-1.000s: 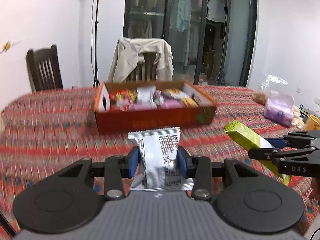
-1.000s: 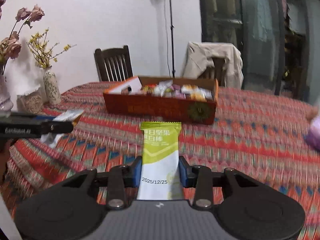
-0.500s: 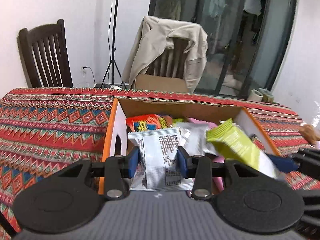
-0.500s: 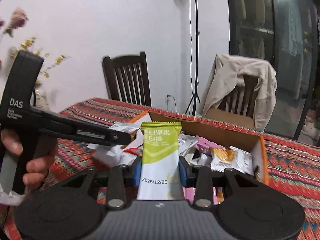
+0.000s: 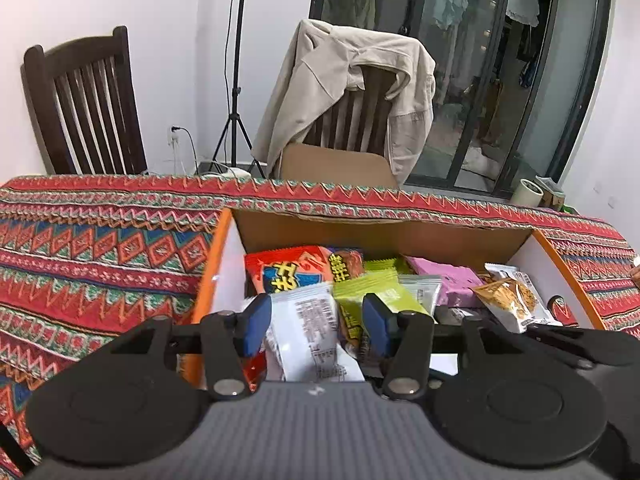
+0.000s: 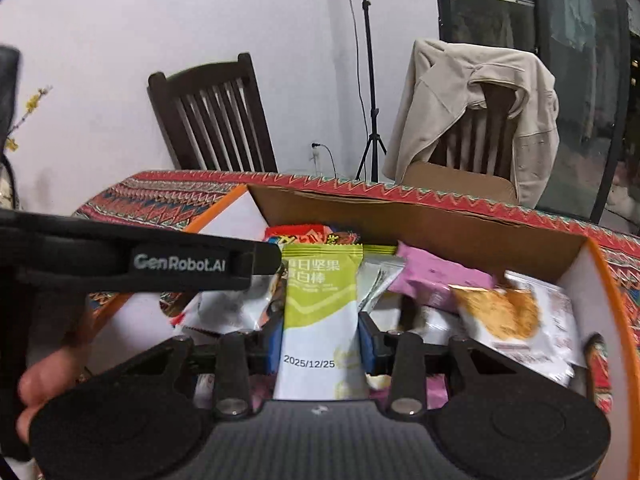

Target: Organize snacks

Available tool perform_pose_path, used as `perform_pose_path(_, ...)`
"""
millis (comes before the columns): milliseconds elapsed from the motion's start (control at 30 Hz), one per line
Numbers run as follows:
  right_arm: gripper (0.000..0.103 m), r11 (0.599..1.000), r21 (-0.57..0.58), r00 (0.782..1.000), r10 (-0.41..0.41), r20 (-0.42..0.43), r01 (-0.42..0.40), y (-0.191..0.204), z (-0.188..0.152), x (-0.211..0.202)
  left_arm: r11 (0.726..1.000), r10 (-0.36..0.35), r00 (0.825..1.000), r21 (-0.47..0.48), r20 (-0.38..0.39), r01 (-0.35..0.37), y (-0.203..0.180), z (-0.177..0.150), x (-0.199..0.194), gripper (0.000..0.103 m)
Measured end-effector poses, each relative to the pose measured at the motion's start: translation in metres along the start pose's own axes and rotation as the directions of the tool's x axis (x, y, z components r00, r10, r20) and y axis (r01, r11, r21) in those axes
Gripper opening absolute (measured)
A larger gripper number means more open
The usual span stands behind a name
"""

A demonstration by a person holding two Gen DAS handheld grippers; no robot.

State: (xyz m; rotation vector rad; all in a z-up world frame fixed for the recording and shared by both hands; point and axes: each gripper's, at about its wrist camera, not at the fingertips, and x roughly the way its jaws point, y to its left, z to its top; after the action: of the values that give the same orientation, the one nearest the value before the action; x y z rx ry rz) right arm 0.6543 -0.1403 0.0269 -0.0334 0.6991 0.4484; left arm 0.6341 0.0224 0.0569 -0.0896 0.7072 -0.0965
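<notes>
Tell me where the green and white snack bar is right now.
In the right wrist view the green and white snack bar sits centre frame, clamped in the right tongs over the open snack box, left of the pink packet.

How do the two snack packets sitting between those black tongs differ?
The left gripper's silver packet is grey-white with black print; the right gripper's green packet is lime above, white below, with a date. The silver packet hangs tilted between opening jaws; the green one stays clamped straight. Both hover over the snack box.
</notes>
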Motion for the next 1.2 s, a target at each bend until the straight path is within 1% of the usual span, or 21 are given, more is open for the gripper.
perform_pose_path(67, 0.037, 1.0, 0.004, 1.0, -0.01, -0.009, 0.01, 0.005, 0.005, 0.009, 1.0, 0.0, 1.0, -0.007, 0.006, 0.0, 0.005, 0.001, -0.004, 0.053)
perform_pose_path(267, 0.038, 0.998, 0.044, 0.999, -0.033, -0.038, 0.035, 0.016, 0.013, 0.019, 0.999, 0.033, 0.999, -0.018, 0.013, -0.033, 0.017, 0.003, -0.017, 0.053)
perform_pose_path(333, 0.042, 0.998, 0.042, 0.998, -0.039, -0.048, 0.041, 0.02, 0.013, 0.02, 0.999, 0.037, 0.999, -0.022, 0.013, -0.037, 0.02, 0.003, -0.021, 0.054)
perform_pose_path(367, 0.047, 0.998, 0.048, 0.998, -0.032, -0.054, 0.035, 0.022, 0.013, 0.02, 0.999, 0.041, 0.999, -0.022, 0.014, -0.041, 0.02, 0.003, -0.024, 0.054)
perform_pose_path(400, 0.06, 0.998, 0.053, 0.998, -0.015, -0.063, 0.018, 0.022, 0.014, 0.02, 0.999, 0.043, 0.999, -0.021, 0.014, -0.042, 0.019, 0.003, -0.026, 0.054)
perform_pose_path(467, 0.074, 0.998, 0.049, 0.997, 0.038, -0.067, -0.035, 0.027, 0.013, 0.013, 0.999, 0.046, 0.999, -0.013, 0.016, -0.046, 0.019, 0.002, -0.034, 0.057)
perform_pose_path(533, 0.071, 0.998, 0.029, 0.997, 0.062, -0.054, -0.061, 0.028, 0.013, 0.003, 0.998, 0.059, 0.998, -0.007, 0.022, -0.058, 0.019, 0.002, -0.046, 0.058)
perform_pose_path(600, 0.071, 0.998, 0.029, 0.997, 0.065, -0.042, -0.063, 0.024, 0.013, -0.009, 0.998, 0.061, 0.998, -0.004, 0.025, -0.061, 0.019, 0.002, -0.056, 0.061)
perform_pose_path(667, 0.072, 0.999, 0.025, 0.999, 0.03, -0.018, -0.03, 0.016, 0.014, -0.025, 0.998, 0.056, 0.998, 0.012, 0.022, -0.056, 0.016, 0.001, -0.065, 0.067)
perform_pose_path(800, 0.072, 0.999, 0.027, 0.999, -0.046, 0.01, 0.046, -0.007, 0.016, -0.062, 0.997, 0.047, 0.999, 0.056, 0.019, -0.048, 0.002, -0.004, -0.086, 0.072)
perform_pose_path(900, 0.072, 0.995, 0.036, 0.995, -0.096, 0.037, 0.095, -0.025, 0.015, -0.097, 0.997, 0.038, 0.999, 0.073, 0.025, -0.039, -0.007, -0.006, -0.105, 0.074)
perform_pose_path(1033, 0.072, 0.987, 0.032, 0.985, -0.158, 0.068, 0.156, -0.043, 0.012, -0.147, 0.996, 0.017, 1.0, 0.093, 0.025, -0.019, -0.02, -0.012, -0.135, 0.081)
perform_pose_path(1133, 0.072, 0.983, 0.039, 0.979, -0.18, 0.093, 0.177, -0.054, 0.005, -0.186, 0.994, -0.001, 0.999, 0.107, 0.033, -0.003, -0.028, -0.026, -0.162, 0.083)
perform_pose_path(1200, 0.073, 0.981, 0.042, 0.975, -0.192, 0.11, 0.188, -0.058, -0.002, -0.21, 0.993, 0.007, 0.999, 0.118, 0.047, -0.012, -0.032, -0.036, -0.181, 0.083)
